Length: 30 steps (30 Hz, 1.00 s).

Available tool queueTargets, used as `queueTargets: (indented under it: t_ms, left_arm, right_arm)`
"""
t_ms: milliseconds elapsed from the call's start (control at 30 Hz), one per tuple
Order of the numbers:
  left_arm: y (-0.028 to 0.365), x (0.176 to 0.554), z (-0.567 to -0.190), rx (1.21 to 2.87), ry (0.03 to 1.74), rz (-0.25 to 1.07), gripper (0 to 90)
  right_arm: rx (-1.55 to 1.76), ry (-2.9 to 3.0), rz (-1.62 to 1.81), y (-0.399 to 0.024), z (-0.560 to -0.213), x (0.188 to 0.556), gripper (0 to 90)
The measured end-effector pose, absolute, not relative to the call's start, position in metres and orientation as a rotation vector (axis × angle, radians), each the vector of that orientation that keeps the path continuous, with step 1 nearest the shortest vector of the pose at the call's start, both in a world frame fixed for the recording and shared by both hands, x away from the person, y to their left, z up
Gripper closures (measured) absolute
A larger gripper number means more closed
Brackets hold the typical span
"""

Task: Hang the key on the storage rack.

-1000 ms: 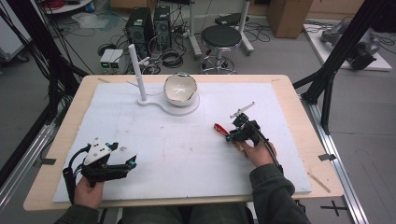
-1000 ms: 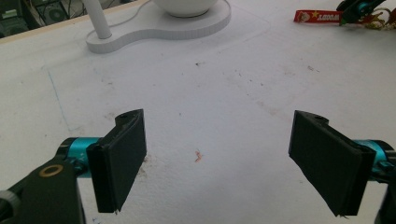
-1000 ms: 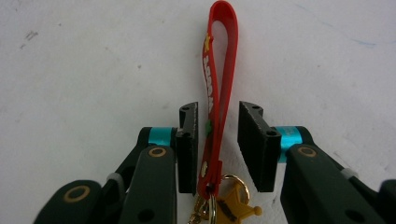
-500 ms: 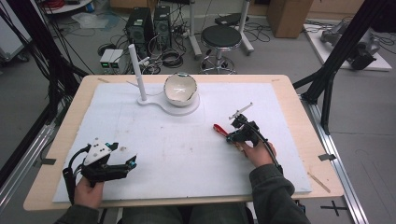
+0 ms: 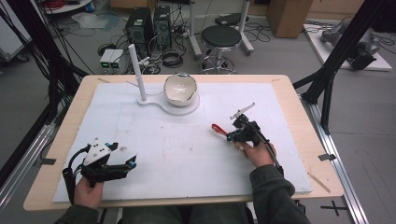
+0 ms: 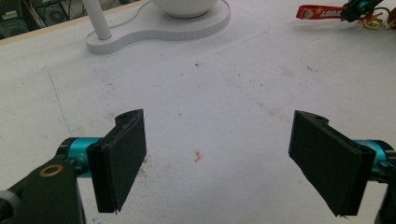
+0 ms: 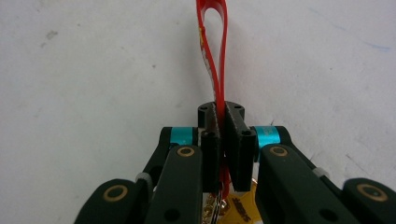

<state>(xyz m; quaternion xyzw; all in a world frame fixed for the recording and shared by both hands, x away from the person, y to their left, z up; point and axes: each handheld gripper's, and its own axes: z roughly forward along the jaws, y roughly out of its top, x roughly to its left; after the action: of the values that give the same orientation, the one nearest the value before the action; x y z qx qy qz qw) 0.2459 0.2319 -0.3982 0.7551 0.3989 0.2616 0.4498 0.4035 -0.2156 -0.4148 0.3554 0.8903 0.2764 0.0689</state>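
Observation:
A red strap (image 7: 212, 51) with a gold charm (image 7: 238, 205) at its near end lies on the white mat, right of centre (image 5: 218, 129). My right gripper (image 7: 220, 116) is shut on it: the jaws have just been closing, and the strap stands edge-on between the pads. In the high view this gripper (image 5: 229, 136) points left, low over the mat. My left gripper (image 5: 132, 163) rests at the front left, and its jaws (image 6: 219, 154) are open with only bare mat between them. From the left gripper view the strap (image 6: 322, 11) shows at the far right.
A white stand base (image 5: 168, 103) with an upright post (image 5: 137, 70) and a white bowl (image 5: 180, 87) sits at the back of the white mat (image 5: 187, 158). The wooden table edge (image 5: 322, 186) frames the mat. A stool (image 5: 223, 37) and cables lie beyond the table.

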Motion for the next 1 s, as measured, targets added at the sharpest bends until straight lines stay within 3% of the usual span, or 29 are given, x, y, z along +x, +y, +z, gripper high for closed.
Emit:
queueTargets:
  t_ms: [1000]
  left_arm:
    - [0.232, 0.245, -0.398, 1.861, 0.987, 0.648, 19.6]
  right_arm:
    - [0.946, 2.492, 1.225, -0.239, -0.385, 0.363, 85.5]
